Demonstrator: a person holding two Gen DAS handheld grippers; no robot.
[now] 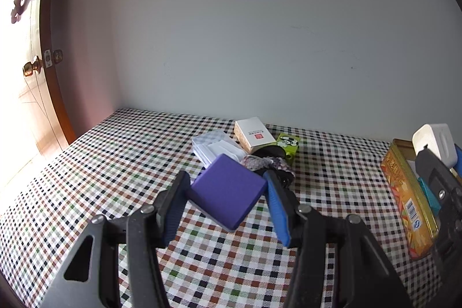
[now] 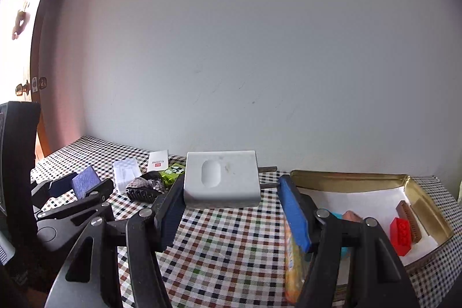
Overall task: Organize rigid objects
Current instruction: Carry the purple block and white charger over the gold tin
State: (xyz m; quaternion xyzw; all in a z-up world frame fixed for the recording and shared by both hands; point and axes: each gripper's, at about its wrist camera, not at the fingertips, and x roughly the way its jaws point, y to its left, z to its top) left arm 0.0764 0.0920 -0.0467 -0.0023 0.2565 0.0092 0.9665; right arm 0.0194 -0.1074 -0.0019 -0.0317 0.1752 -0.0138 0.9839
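My left gripper (image 1: 226, 179) is shut on a purple square box (image 1: 228, 198), pinched corner to corner and tilted above the checked tablecloth (image 1: 101, 178). In the right wrist view this gripper (image 2: 83, 184) and the purple box (image 2: 86, 180) show at the left. My right gripper (image 2: 231, 184) is shut on a white plug adapter (image 2: 222, 178); its body rests against the left finger and its metal prongs (image 2: 268, 184) against the right one. The adapter (image 1: 431, 139) also rises at the right of the left wrist view, above an open gold tin (image 2: 346, 179).
The tin (image 1: 404, 192) holds a red brick (image 2: 400, 235), a brown comb-like piece (image 2: 408, 217) and teal and pink items. By the wall lie a white box (image 1: 254, 134), a green box (image 1: 287, 146), a clear packet (image 1: 215, 149) and a dark fabric item (image 2: 144, 188). A door (image 1: 31, 68) stands open at the left.
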